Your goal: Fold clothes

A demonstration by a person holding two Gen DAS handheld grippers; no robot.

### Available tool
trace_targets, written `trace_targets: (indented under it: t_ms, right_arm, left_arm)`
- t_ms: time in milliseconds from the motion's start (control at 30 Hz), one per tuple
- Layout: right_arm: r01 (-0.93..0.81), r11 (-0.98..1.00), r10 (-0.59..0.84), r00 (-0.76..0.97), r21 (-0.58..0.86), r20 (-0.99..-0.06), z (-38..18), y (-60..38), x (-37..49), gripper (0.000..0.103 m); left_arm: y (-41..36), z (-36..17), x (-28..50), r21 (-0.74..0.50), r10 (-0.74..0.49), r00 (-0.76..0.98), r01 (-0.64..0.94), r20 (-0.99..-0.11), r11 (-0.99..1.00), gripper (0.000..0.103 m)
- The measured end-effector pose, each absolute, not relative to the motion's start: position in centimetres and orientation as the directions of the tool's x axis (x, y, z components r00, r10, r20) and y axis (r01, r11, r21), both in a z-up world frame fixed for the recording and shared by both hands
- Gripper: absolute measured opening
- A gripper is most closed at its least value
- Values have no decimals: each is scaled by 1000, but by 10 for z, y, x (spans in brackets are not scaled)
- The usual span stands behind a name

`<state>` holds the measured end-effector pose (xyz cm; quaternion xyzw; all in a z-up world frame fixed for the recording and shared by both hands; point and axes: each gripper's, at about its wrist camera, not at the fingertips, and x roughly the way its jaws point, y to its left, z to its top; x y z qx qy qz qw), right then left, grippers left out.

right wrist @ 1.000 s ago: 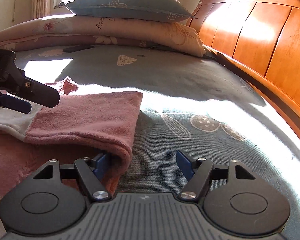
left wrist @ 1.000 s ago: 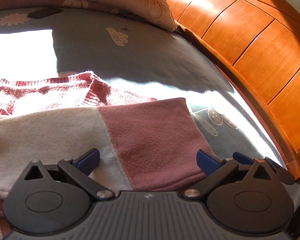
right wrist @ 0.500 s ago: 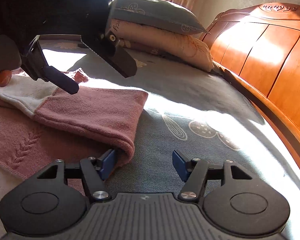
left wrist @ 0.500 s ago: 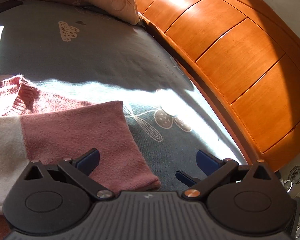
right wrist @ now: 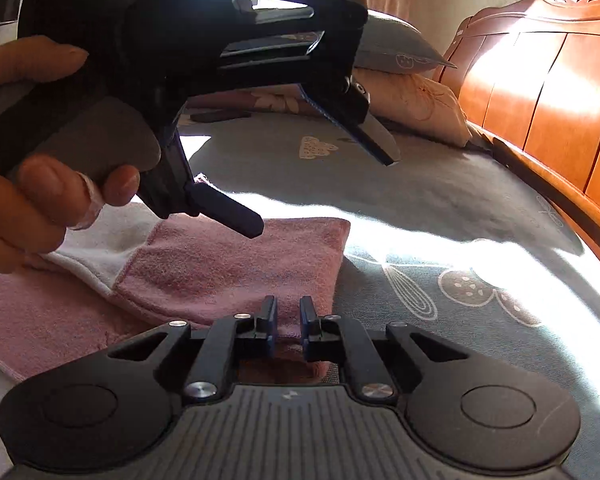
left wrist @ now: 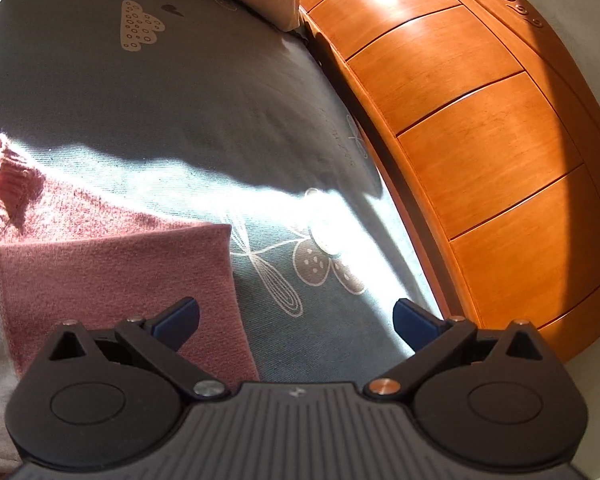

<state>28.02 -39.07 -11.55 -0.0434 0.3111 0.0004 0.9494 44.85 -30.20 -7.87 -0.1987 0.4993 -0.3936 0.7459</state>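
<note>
While right gripper (right wrist: 288, 320) sits at near corner of pink sweater (right wrist: 236, 268), its jaws have just been closing, now nearly together, pink cloth between them; looks like pinch, though pads partly hide it. Sweater lies flat on grey-blue bedsheet (right wrist: 440, 200), folded, white band (right wrist: 100, 248) to its left. Left gripper (right wrist: 320, 184) held in hand (right wrist: 40, 200) above sweater, jaws spread wide, nothing between. Wooden headboard (left wrist: 480, 152) far side of sweater. Pillows (right wrist: 404, 80) beyond sweater.
</note>
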Motion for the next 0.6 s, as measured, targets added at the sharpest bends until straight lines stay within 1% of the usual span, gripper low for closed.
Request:
trace_targets:
  t_ms: [200,400,600]
  right_arm:
    - [-16,999,-11,804,-39,-594,-120,-399,275,13]
    - [-13,998,-28,805,-64,-592,-120,-394,274,14]
    - [-16,999,-9,808,-38,-589,-119,-398,270,15]
  left_arm:
    - [-333,-103,466,-664,-759,181,386,-626,640,102]
    - [-351,-116,496,-690,-777,182,371,-602,621,102]
    - [-361,-113,499,-660,-770,214,412,-601,629,102]
